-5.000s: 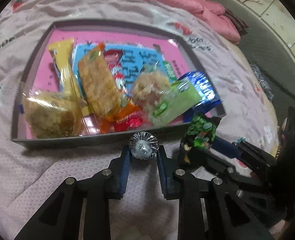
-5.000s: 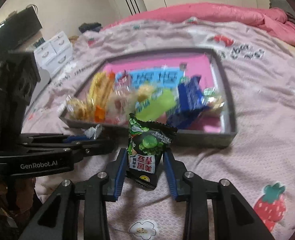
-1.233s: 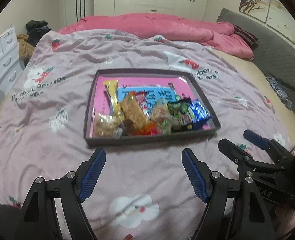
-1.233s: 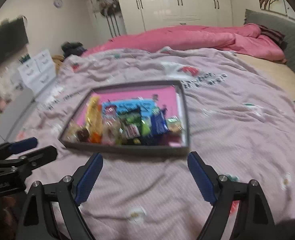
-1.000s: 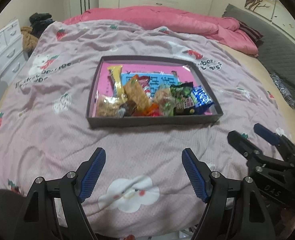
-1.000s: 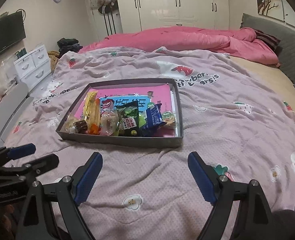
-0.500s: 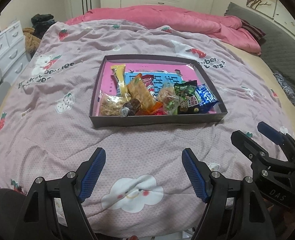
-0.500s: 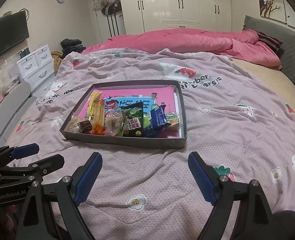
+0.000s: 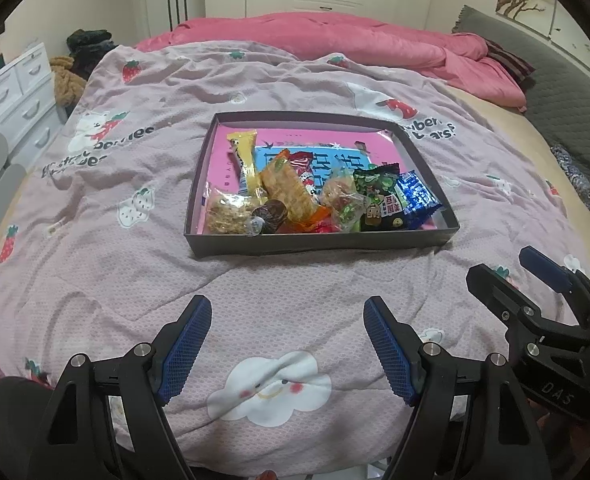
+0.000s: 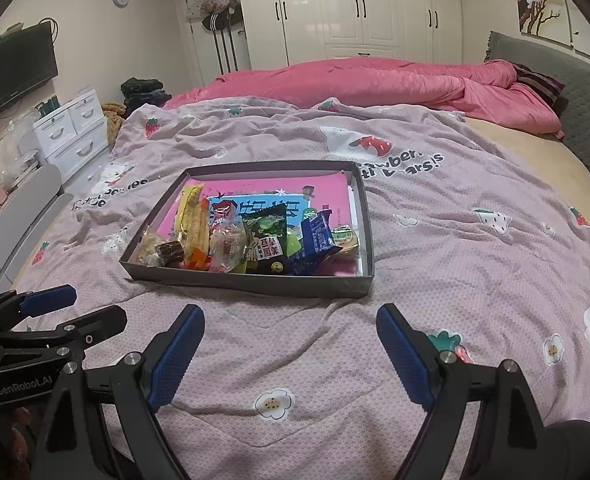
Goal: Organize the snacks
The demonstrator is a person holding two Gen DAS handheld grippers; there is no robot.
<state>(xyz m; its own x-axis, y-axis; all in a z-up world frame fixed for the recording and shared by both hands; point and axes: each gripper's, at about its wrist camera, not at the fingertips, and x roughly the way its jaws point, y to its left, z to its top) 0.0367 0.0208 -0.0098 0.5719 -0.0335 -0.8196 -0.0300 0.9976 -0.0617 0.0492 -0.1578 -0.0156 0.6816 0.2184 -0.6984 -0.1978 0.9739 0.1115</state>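
Observation:
A shallow grey box (image 9: 319,242) with a pink floor lies on the bed, also in the right wrist view (image 10: 251,280). It holds several snacks: a green pea packet (image 9: 377,196) (image 10: 265,232), a blue packet (image 9: 417,198) (image 10: 315,236), a yellow bar (image 9: 247,156), an orange cracker pack (image 9: 287,188) and a brown-wrapped sweet (image 9: 273,213). My left gripper (image 9: 287,316) is open and empty, well short of the box. My right gripper (image 10: 291,322) is open and empty, also short of the box. Each gripper shows at the edge of the other's view.
The bed has a pale pink strawberry-print cover (image 9: 135,272). A pink duvet (image 10: 375,80) lies bunched at the far side. A grey headboard (image 10: 587,80) is on the right. White drawers (image 10: 71,132) stand left of the bed.
Five seconds ago the left gripper held a foil sweet and the right the green packet; both now lie in the box. Both grippers have opened and drawn back from it.

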